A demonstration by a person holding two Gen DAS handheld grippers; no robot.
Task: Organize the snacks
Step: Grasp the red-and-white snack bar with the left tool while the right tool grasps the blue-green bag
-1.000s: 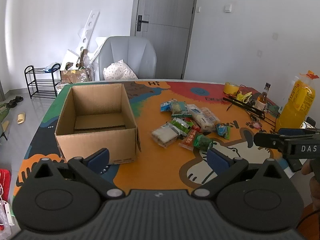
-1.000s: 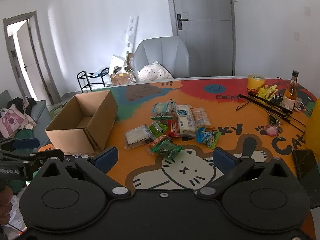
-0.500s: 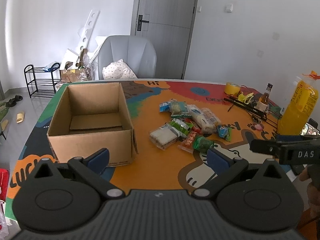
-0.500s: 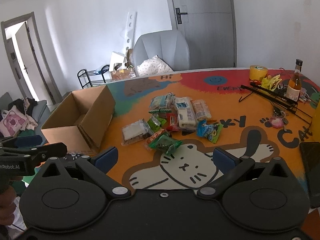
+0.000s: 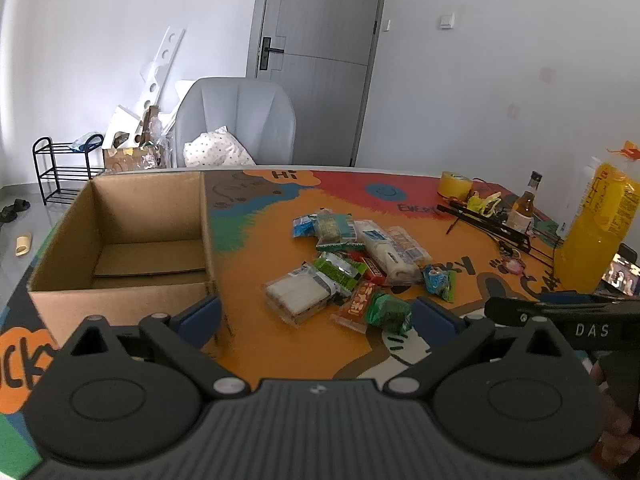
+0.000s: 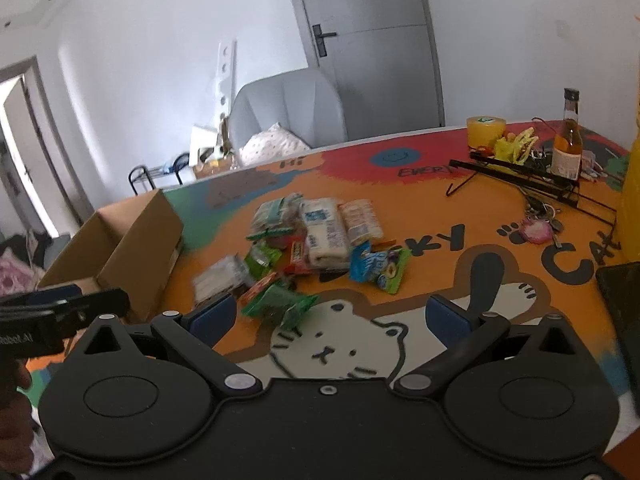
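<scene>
An open, empty cardboard box (image 5: pixel 120 240) stands on the left of the colourful table; it also shows in the right wrist view (image 6: pixel 120 240). A pile of wrapped snacks (image 5: pixel 352 264) lies in the middle, seen too in the right wrist view (image 6: pixel 316 240), with a green packet (image 6: pixel 280 304) nearest. My left gripper (image 5: pixel 318 318) is open and empty, short of the box corner and the pile. My right gripper (image 6: pixel 328 318) is open and empty, just in front of the green packet.
A yellow juice bottle (image 5: pixel 596 228), a small glass bottle (image 6: pixel 568 136), a yellow tape roll (image 6: pixel 486 132), black hangers (image 6: pixel 520 176) and keys (image 6: pixel 536 228) lie on the right. A dark phone (image 6: pixel 624 300) lies at the right edge. A grey chair (image 5: pixel 236 120) stands behind the table.
Both grippers have moved forward toward the table; the box and snack pile appear larger. The right gripper has tilted and closed in on the green packet. Both remain open.
</scene>
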